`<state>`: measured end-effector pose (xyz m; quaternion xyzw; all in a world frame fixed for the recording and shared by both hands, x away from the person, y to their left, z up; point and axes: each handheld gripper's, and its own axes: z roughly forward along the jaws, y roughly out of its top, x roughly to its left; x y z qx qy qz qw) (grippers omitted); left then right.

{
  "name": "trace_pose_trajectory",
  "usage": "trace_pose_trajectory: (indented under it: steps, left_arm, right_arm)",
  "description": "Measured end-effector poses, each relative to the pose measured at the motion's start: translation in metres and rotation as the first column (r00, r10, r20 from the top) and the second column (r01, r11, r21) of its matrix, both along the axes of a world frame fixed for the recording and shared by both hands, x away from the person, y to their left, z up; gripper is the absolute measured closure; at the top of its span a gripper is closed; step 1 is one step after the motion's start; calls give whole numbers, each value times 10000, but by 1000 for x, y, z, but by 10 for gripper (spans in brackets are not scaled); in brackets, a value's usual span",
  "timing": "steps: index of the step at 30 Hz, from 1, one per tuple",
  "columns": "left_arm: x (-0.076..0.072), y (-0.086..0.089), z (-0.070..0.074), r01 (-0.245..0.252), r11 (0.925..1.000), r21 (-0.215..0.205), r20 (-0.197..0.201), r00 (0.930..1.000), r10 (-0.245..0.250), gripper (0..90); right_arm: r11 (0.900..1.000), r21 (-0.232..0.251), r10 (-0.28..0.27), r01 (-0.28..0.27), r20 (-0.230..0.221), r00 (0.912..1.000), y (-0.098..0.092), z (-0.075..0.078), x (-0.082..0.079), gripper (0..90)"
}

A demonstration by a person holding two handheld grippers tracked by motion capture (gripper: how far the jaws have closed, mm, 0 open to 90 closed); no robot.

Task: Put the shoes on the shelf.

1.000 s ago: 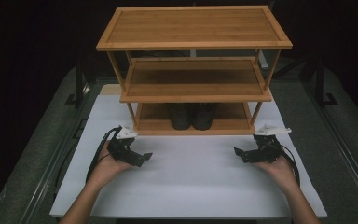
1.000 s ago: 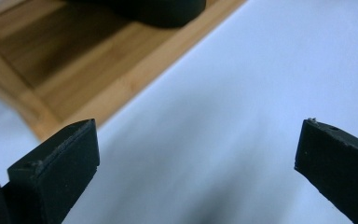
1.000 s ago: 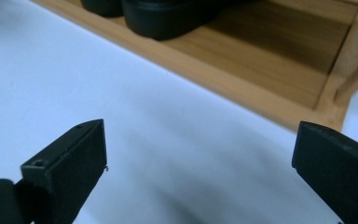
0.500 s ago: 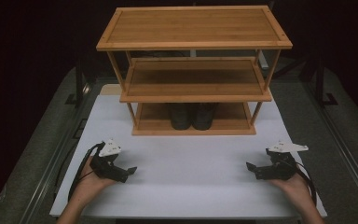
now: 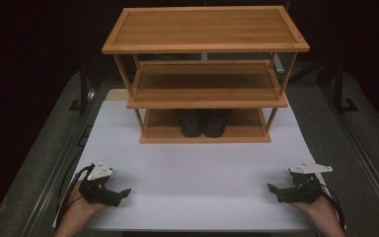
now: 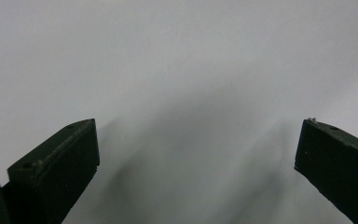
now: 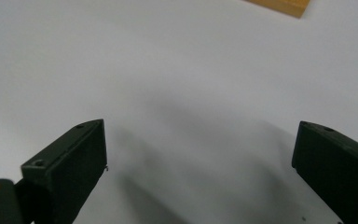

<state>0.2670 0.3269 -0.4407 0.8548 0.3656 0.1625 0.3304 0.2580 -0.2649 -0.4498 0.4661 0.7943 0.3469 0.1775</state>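
A three-tier bamboo shoe rack (image 5: 205, 74) stands at the back of the white table (image 5: 197, 177). A pair of black shoes (image 5: 203, 122) sits on its bottom shelf, toes facing me. My left gripper (image 5: 121, 193) rests low near the table's front left corner, open, with only white surface between its jaws (image 6: 198, 154). My right gripper (image 5: 274, 191) rests near the front right corner, also open and holding nothing (image 7: 200, 158). Both point inward toward the table's middle.
A corner of the rack's bamboo base (image 7: 282, 5) shows at the top of the right gripper view. Dark grey floor and metal rails (image 5: 360, 143) flank the table on both sides. A wide stretch of white surface lies between the grippers.
Both hands have drawn back from the rack toward the front edge and spread outward to the corners. The shoes stay on the bottom shelf.
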Motion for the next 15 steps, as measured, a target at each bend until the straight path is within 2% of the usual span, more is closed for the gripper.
trace_pose_trajectory:
  steps: [1,3,5,15]
  left_arm:
    - [-3,3,-3,-21,10000,87,-52,10000,22,0]
    - [-4,5,-6,-53,10000,81,-75,10000,54,0]
    - [-5,7,-8,-69,9999,-98,-126,9999,67,0]
    - [-6,8,-10,-131,9997,-199,-39,9999,130,0]
  right_arm:
    - [9998,-190,-7,5,-66,10000,1,-2,-1,28]
    - [9997,-225,21,-23,-87,10000,1,-3,-1,28]
    - [9994,-356,-9,2,-189,9998,1,-6,-1,28]
    - [9993,-356,-63,56,-195,9998,0,-8,-2,29]
